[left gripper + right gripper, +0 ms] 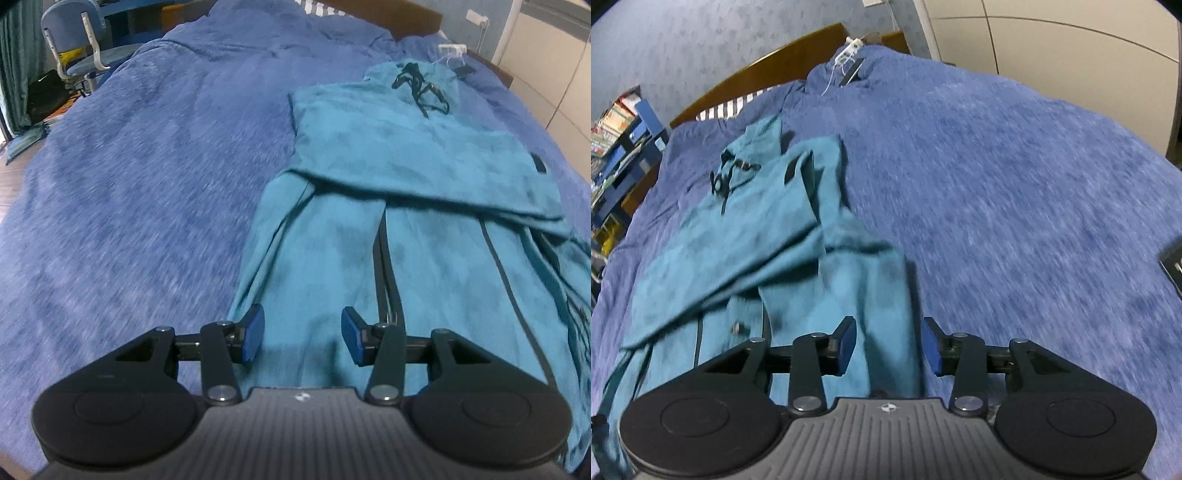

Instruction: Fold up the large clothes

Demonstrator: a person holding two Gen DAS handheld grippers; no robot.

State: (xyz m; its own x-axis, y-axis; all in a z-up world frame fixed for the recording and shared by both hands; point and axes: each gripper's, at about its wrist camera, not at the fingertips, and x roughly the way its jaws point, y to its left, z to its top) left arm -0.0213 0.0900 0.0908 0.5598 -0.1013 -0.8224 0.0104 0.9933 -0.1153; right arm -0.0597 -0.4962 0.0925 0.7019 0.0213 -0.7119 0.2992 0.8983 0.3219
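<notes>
A teal hooded sweatshirt (406, 147) lies spread on a bed covered by a fuzzy blue blanket (147, 166), its hood end toward the wooden headboard (757, 74) and its lower part nearest the cameras. A black drawstring (421, 86) lies tangled on the cloth near the hood, and a small dark label (538, 163) shows at the garment's right edge in the left wrist view. The upper portion lies folded across the body, forming a slanted edge over the lower panels, which are split by a dark line running down the middle. The left tongs (303, 334) hang over the near left panel of the sweatshirt, the blue pads apart with only cloth seen between them and nothing gripped. The right tongs (890, 345) likewise stand apart, straddling the garment's near right edge, where teal cloth meets blanket; whether the pads touch the fabric cannot be told. Both views are smeared by motion blur. Near the headboard a white power strip (849, 48) with its cord rests on the blanket beside a dark flat object (854, 72). A blue swivel chair (79, 40) stands off the bed's far left side, and a blue shelf of books (620, 122) shows in the right wrist view.
</notes>
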